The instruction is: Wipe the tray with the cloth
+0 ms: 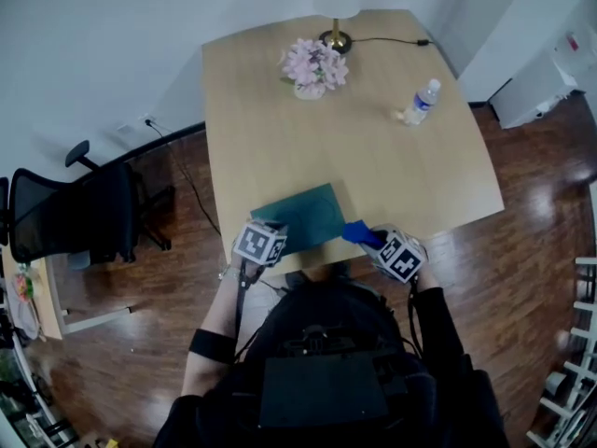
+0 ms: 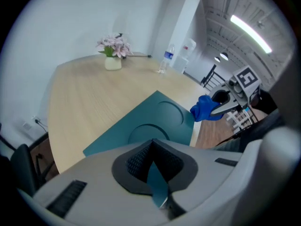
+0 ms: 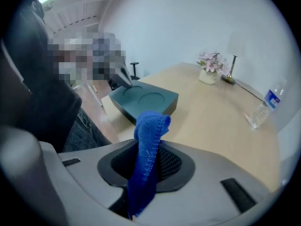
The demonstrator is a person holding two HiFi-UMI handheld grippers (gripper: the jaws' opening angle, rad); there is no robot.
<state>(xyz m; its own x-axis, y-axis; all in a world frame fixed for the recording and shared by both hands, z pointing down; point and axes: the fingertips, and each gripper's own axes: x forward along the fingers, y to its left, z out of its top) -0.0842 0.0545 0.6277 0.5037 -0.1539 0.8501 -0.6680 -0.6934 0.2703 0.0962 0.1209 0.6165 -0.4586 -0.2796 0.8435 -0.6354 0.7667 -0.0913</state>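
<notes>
at table (image 1: 392, 157) edge, left gripper (image 2: 155, 175) tight on tray (image 2: 141, 126) rim, apparently; right gripper (image 3: 143, 173) tight on cloth (image 3: 151, 126)

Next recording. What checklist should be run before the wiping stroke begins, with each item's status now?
1. Cloth gripped in right claw: ok, pinched between the jaws.
2. Tray held by left claw: ok, jaws shut on its near edge.
3. Cloth on the tray's face: not ok, it is beside the right corner.
4. Tray face free of things: ok.
5. Tray flat on the table: cannot tell.
6. Bottle and flowers out of the way: ok, far side.
</notes>
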